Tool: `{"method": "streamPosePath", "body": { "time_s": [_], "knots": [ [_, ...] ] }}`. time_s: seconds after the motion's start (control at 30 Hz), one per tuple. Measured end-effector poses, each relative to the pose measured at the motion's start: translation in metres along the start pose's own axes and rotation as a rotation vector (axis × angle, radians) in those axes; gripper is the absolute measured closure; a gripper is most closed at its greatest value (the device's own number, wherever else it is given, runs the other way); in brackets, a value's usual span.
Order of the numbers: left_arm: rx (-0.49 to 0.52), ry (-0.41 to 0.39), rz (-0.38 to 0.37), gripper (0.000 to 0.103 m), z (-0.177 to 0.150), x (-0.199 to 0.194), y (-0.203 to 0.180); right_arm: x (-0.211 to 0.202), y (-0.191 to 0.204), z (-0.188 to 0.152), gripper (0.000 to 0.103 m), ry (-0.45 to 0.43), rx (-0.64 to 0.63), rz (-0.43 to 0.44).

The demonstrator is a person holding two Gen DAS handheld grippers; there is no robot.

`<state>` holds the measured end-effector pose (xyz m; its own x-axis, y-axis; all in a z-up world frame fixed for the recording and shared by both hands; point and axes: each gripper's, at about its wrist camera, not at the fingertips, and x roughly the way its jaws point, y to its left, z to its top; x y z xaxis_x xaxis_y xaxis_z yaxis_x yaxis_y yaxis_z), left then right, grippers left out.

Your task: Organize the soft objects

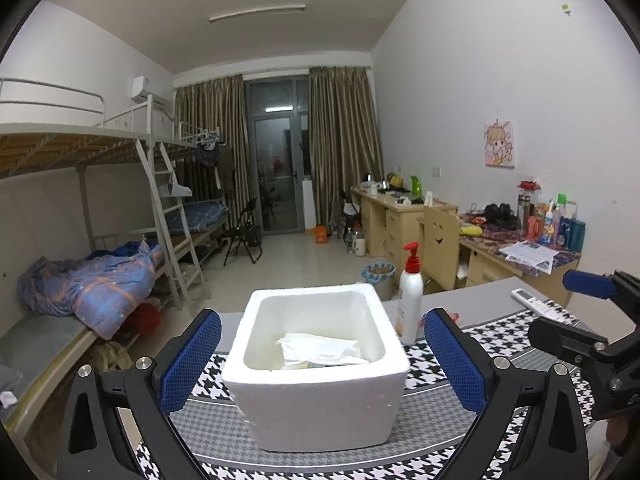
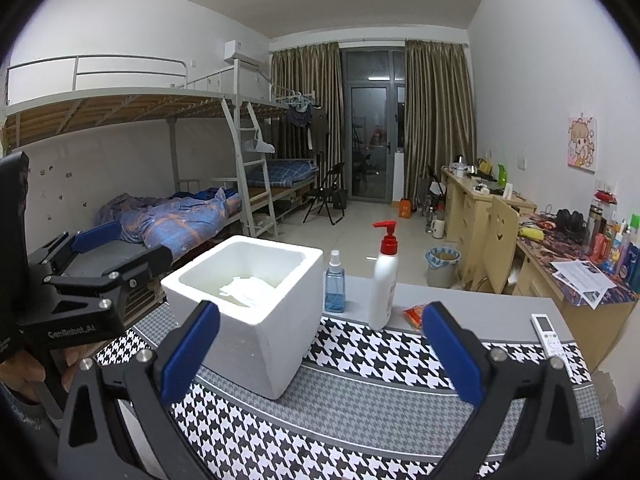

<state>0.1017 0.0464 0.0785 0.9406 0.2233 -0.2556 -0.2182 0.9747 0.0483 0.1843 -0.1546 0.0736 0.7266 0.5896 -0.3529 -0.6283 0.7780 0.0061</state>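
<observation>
Both tongs, left tongs (image 1: 322, 360) and right tongs (image 2: 320, 354), are held wide and empty; white soft items (image 1: 320, 350) are already stowed in the foam box (image 1: 316, 404), so the orange packet (image 2: 414, 316) is likely sought next.

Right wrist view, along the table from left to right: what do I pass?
Left gripper → foam box → blue spray bottle → white pump bottle → orange packet → remote.

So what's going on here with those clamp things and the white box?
A person holds two hand grippers over a houndstooth mat. Both the left gripper and right gripper are open and empty. The foam box holds white soft packets. An orange packet lies beside the lotion bottle.
</observation>
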Motion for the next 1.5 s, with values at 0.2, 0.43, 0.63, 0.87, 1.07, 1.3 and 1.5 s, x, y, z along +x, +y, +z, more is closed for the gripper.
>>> {"method": "streamPosePath", "body": {
  "time_s": [0.2,0.43,0.63,0.87,1.07,1.3,1.5],
  "knots": [
    [-0.015,-0.025,-0.005,0.001,-0.001,-0.013,-0.004,-0.012,-0.001,-0.005,0.001,-0.021,0.007,0.003],
    [-0.005,-0.043,0.004,0.001,-0.005,-0.027,-0.010,-0.026,0.001,-0.013,0.001,-0.034,0.014,0.004],
    [-0.003,-0.066,0.000,0.001,-0.012,-0.041,-0.014,-0.037,0.008,-0.020,0.001,-0.048,0.000,-0.010],
    [0.002,-0.077,0.008,0.001,-0.018,-0.051,-0.018,-0.051,0.010,-0.027,0.001,-0.067,0.002,-0.013],
    [-0.018,-0.085,0.007,0.001,-0.020,-0.057,-0.016,-0.059,0.012,-0.032,0.001,-0.083,0.000,-0.023],
    [-0.006,-0.100,0.001,0.001,-0.025,-0.063,-0.021,-0.062,0.008,-0.038,0.001,-0.093,0.014,-0.016],
    [-0.009,-0.105,0.011,0.001,-0.030,-0.071,-0.024,-0.068,0.010,-0.045,0.001,-0.101,0.020,-0.013]
  ]
}}
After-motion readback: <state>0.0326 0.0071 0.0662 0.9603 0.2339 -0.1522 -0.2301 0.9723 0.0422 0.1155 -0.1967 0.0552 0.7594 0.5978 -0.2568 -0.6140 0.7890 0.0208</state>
